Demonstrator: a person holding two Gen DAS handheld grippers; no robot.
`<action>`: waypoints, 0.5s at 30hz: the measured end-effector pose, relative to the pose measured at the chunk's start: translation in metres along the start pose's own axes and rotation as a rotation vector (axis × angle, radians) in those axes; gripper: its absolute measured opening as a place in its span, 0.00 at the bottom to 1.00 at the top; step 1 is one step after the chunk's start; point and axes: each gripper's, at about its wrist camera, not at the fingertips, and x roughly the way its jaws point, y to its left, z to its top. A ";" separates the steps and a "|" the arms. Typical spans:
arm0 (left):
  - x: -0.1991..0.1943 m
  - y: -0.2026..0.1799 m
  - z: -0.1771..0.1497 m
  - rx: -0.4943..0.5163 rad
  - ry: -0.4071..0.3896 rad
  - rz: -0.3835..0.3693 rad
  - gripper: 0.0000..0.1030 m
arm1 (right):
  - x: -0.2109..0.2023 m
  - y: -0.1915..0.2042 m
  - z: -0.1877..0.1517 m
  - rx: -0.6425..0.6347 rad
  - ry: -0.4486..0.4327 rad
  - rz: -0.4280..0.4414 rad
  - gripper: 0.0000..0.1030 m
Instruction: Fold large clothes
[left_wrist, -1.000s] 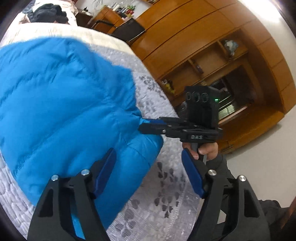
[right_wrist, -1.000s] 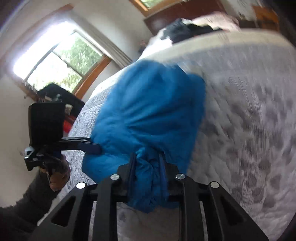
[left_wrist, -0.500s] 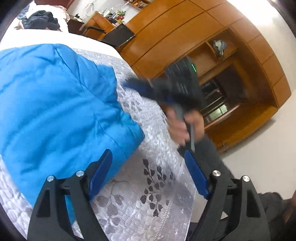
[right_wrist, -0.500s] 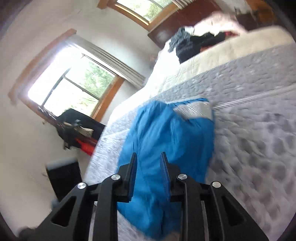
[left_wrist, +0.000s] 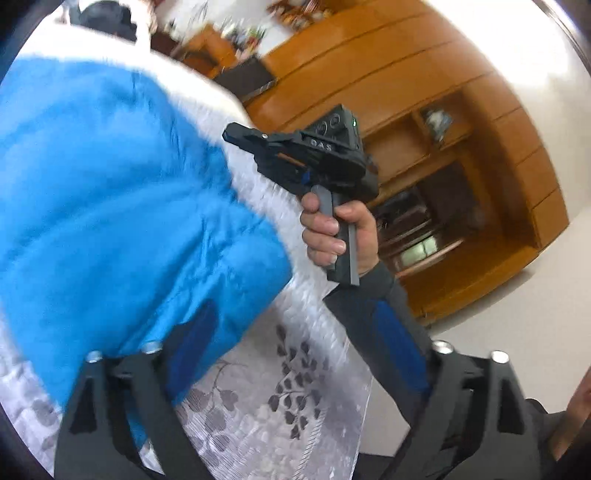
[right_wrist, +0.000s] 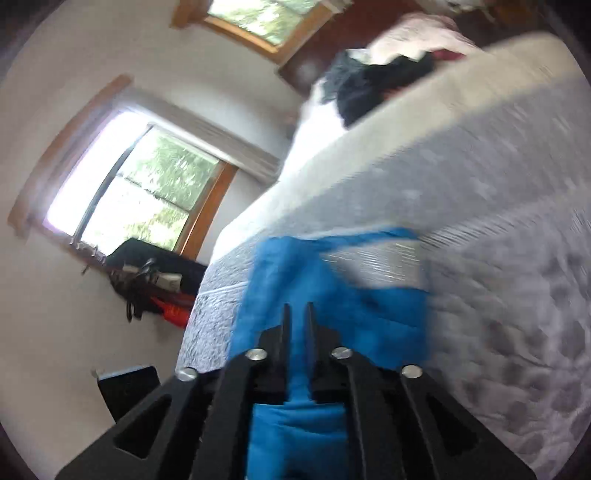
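While blurred, blue jacket (left_wrist: 122, 221) beside bed edge (left_wrist: 325, 280), left tool (left_wrist: 295, 343) wide

Raised letters reading "DAS" are showing on the black body of the right gripper (left_wrist: 236, 137), seen from the left wrist camera as a hand (left_wrist: 338, 236) is holding it by its grey handle above the bed. Beside the lettering, a small green indicator light is glowing on the camera block mounted on that gripper's top. No other text, brand, number or sign is readable in either view; the remaining surfaces are appearing blurred or plain.
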 end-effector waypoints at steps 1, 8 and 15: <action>-0.010 0.001 -0.001 -0.015 -0.025 -0.006 0.90 | 0.008 0.005 0.005 -0.020 0.027 -0.001 0.20; -0.058 0.053 -0.019 -0.238 -0.080 0.198 0.96 | 0.049 -0.030 0.009 0.033 0.130 -0.127 0.00; -0.079 0.087 -0.039 -0.363 -0.120 0.185 0.97 | -0.026 -0.076 0.017 0.206 0.035 -0.047 0.97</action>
